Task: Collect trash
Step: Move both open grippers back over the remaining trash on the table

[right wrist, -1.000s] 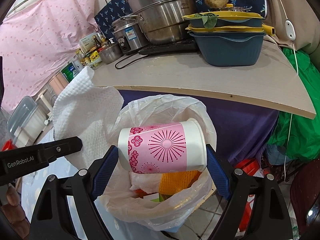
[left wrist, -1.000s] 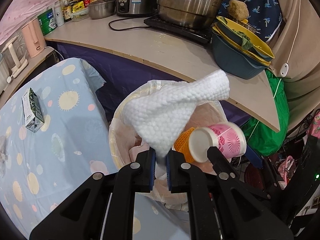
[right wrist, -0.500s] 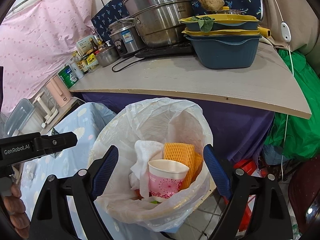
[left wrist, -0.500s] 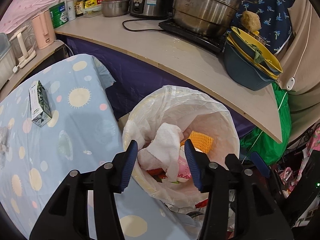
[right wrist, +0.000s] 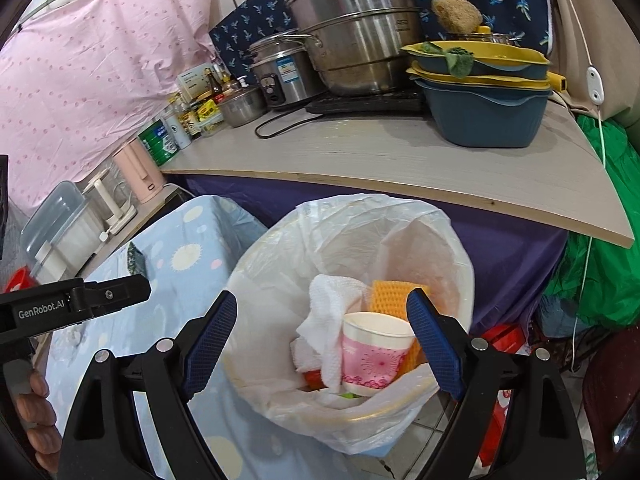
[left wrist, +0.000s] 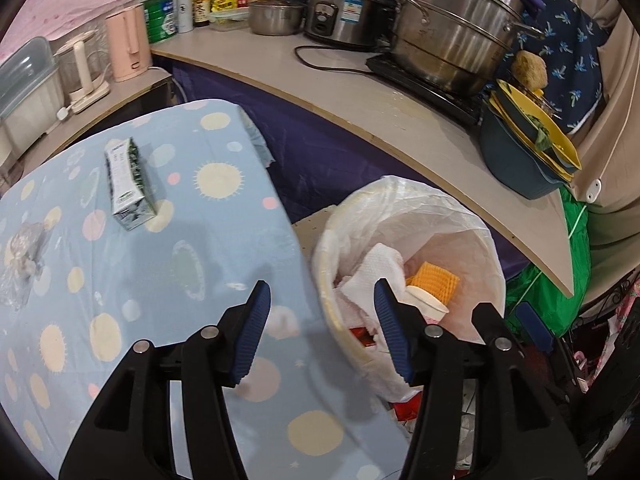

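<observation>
A clear crumpled wrapper [left wrist: 24,258] lay near the table's [left wrist: 224,240] left edge, w/ a green-white carton [left wrist: 129,184] toward the far edge. The left gripper [left wrist: 318,330] hung over the table's right edge, jaws opening, nothing btwn them. Just off that edge stood the lined trash bin [right wrist: 400,216]; inside lay a white paper towel [right wrist: 330,316], a pink paper cup [right wrist: 374,356] and an orange sponge [right wrist: 390,294], cup touching the towel. The right gripper [right wrist: 322,336] hovered above the bin, released, jaws wide, holding nothing.
</observation>
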`<state>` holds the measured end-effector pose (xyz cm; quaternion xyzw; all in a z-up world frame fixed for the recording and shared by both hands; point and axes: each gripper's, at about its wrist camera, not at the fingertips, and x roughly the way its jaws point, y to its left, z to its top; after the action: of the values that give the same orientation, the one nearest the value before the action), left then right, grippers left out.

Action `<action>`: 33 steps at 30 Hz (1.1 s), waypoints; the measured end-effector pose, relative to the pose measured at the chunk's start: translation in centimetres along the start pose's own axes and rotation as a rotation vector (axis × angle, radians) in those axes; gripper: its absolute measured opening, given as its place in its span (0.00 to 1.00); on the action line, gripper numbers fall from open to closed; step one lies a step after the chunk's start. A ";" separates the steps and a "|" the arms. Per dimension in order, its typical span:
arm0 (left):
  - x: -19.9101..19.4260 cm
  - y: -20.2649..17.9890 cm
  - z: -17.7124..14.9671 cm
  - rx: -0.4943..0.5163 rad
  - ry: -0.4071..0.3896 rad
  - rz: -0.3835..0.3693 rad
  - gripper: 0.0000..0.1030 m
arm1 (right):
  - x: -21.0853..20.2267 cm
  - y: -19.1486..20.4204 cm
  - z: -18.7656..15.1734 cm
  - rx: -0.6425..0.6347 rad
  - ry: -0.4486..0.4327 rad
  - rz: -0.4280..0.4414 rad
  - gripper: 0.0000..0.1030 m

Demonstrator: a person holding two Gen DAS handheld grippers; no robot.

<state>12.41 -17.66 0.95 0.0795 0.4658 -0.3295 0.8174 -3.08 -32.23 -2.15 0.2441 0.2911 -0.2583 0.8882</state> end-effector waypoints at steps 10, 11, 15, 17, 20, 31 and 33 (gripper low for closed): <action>-2.5 7.3 -1.6 -0.100 -0.036 0.076 0.63 | 0.6 6.2 -1.3 -0.087 0.030 0.063 0.81; -2.8 8.2 -1.7 -0.109 -0.040 0.083 0.64 | 0.7 6.9 -1.5 -0.096 0.035 0.069 0.81; -3.9 11.6 -2.5 -0.150 -0.055 0.120 0.71 | 1.3 9.9 -2.4 -0.137 0.057 0.095 0.81; -4.4 13.3 -2.9 -0.167 -0.060 0.141 0.73 | 1.7 11.4 -2.8 -0.156 0.068 0.106 0.81; -4.9 16.1 -3.5 -0.192 -0.063 0.186 0.74 | 2.3 13.6 -3.4 -0.188 0.083 0.126 0.81; -5.6 27.7 -5.5 -0.364 -0.058 0.300 0.82 | 6.5 21.8 -4.7 -0.304 0.140 0.178 0.81; -5.4 29.3 -5.5 -0.383 -0.058 0.314 0.82 | 7.5 23.1 -4.7 -0.321 0.147 0.186 0.81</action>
<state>24.53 9.84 -2.87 -0.0146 0.4781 -0.1064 0.8717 14.17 -14.55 -3.79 0.1434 0.3690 -0.1070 0.9120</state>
